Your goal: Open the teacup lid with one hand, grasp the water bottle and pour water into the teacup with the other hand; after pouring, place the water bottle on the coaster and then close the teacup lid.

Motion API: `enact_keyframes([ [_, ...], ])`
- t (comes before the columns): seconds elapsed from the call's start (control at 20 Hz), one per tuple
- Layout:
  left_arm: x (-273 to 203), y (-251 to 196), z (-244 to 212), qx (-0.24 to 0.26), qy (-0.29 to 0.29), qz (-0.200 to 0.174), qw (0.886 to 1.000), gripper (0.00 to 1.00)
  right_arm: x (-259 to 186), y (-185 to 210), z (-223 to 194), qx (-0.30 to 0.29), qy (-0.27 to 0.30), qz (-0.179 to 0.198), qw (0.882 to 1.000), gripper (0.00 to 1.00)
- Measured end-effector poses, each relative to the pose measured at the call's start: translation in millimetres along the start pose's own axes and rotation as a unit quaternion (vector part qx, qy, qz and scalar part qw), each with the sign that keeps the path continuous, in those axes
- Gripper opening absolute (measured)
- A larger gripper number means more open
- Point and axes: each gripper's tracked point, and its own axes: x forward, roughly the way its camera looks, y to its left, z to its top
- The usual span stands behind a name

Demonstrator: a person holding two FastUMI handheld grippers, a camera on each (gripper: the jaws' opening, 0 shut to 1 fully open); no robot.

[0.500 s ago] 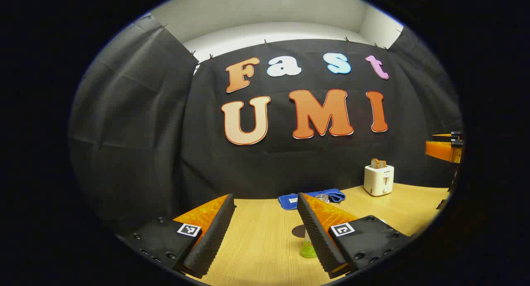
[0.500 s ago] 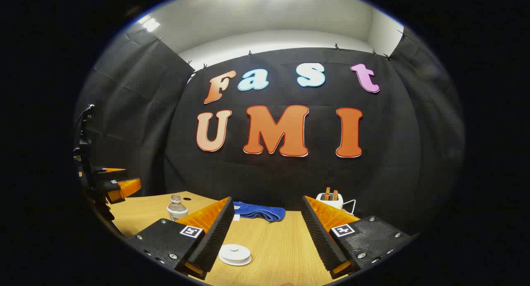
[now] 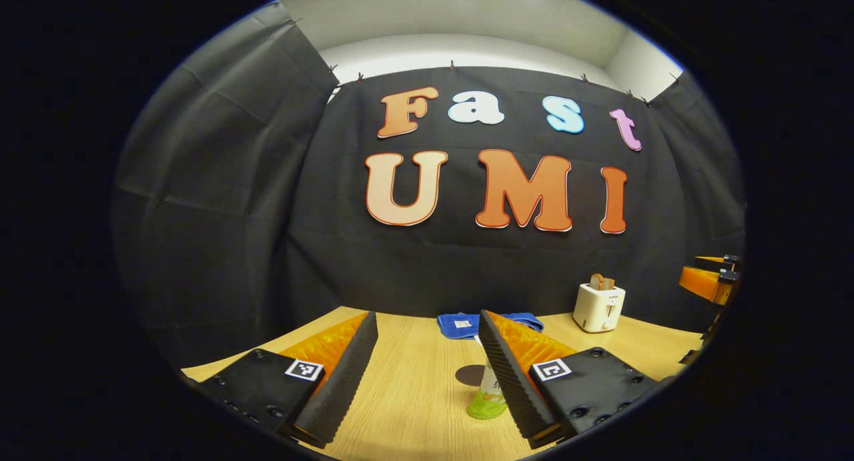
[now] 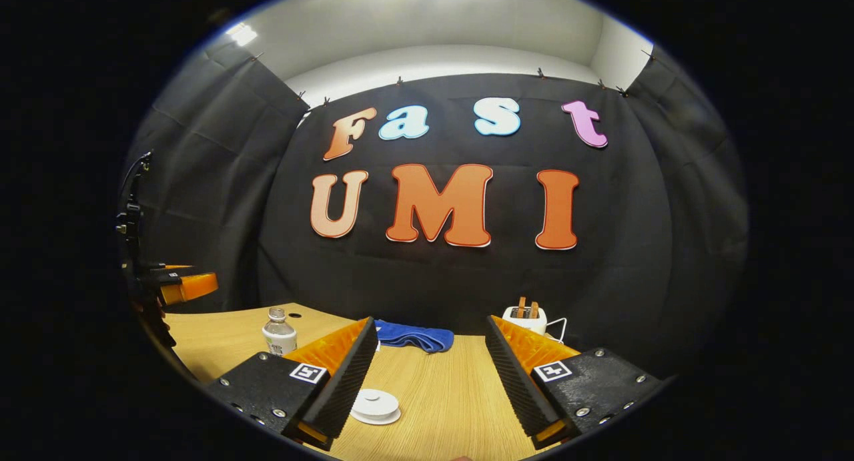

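In the left gripper view, the left gripper (image 3: 427, 374) is hovering over the wooden table (image 3: 413, 407) with its 2 jaws standing wide apart and gripping nothing. The water bottle (image 3: 487, 397) is standing upright on the table just inside the right-hand jaw, which is partly covering it. The dark round coaster (image 3: 469, 374) is lying flat just beyond the bottle, between the jaws and nearer the right-hand one. A blue cloth (image 3: 460, 324) is lying farther ahead, and a white toaster (image 3: 598, 306) is standing beyond the right-hand jaw. The right gripper is showing at the far right edge. In the right gripper view, the right gripper (image 4: 430, 377) is likewise holding its 2 jaws wide apart around nothing. The white teacup lid (image 4: 375, 405) is sitting between the jaws, close beside the left-hand one; the cup under it cannot be made out. The bottle is standing well outside the left-hand jaw, and the left gripper is showing at the far left edge.
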Motion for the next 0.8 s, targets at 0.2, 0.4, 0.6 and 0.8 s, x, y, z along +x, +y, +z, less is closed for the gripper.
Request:
enact_keyframes([
  [0.2, 3, 1, -2, 0.018, -0.001, 0.007, 1.000, 0.98, 6, 3, -6, 0.014, 0.004, 0.003, 1.000, 1.00],
  [0.4, 0, -9, -5, 0.035, -0.005, 0.003, 0.999, 0.99, 13, 14, -17, 0.027, 0.026, 0.021, 0.999, 0.97],
  [0.6, 3, -26, -8, 0.054, -0.008, -0.015, 0.998, 0.97, 23, 32, -29, 0.020, 0.031, 0.037, 0.999, 0.97],
  [0.8, 6, -46, -24, 0.051, 0.008, -0.040, 0.998, 0.98, 31, 60, -60, 0.027, 0.068, 0.070, 0.995, 0.97],
])
